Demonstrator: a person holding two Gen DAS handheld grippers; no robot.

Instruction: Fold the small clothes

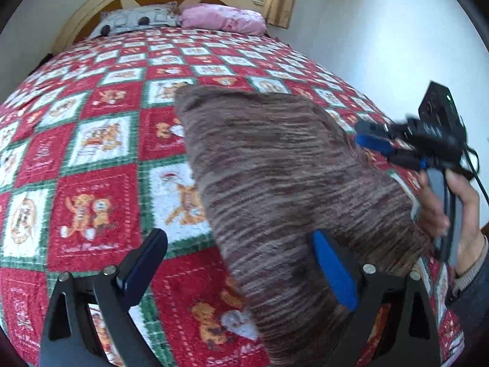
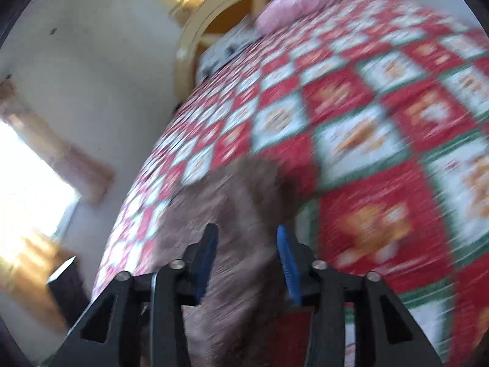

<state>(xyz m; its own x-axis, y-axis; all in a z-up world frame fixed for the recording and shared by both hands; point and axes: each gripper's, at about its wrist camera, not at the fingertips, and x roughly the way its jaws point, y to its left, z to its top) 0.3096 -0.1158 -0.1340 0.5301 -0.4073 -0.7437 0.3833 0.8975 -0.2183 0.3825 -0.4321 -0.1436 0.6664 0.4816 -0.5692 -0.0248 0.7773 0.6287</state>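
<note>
The brown striped garment [image 1: 284, 183] lies flat on the bed's quilt [image 1: 91, 153], both the left hand-held gripper [image 1: 241, 269] and right hand-held gripper [image 2: 247, 257] spread apart, gripping nothing; folding seems unstarted, so pinching an edge comes next.

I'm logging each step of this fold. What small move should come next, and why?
Probably steady the right gripper before any grasp: its view is motion-blurred, and its jaws stand apart around the brown knit cloth. The left gripper is wide open too, so nothing is held.
</note>
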